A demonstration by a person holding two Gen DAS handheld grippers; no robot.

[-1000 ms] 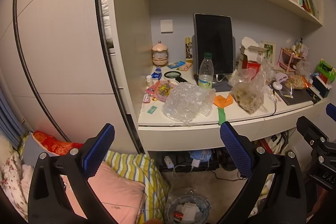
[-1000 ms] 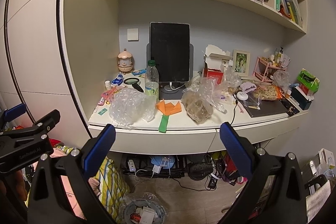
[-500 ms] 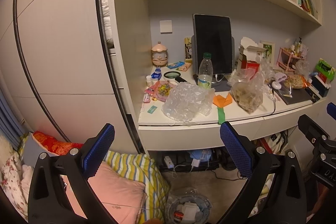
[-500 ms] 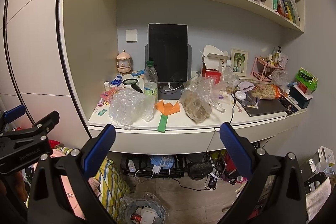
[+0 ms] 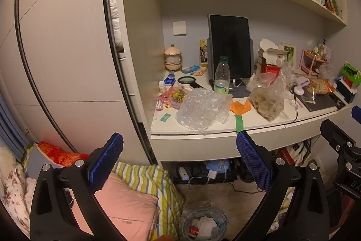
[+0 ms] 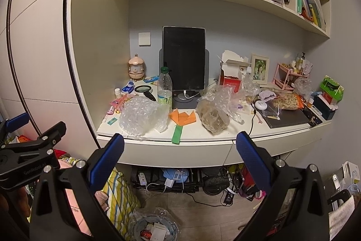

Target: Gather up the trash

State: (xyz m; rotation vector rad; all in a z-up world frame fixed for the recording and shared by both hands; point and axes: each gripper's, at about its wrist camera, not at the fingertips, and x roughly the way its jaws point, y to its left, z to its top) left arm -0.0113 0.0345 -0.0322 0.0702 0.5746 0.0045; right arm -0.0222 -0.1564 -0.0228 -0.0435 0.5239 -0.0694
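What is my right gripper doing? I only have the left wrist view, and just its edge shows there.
Observer: The right gripper is open and empty, and it faces the front edge of the desk.
Operator: Is there anything on the floor past the desk's right end?
Observer: Yes, some white boxes sit low by the wall there.

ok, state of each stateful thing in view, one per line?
left gripper: open, empty
right gripper: open, empty
clear plastic bottle with green cap: upright, capped
black tablet on stand: screen dark, cable plugged in
red and white carton: flap open
floor bin with clear liner: holds trash
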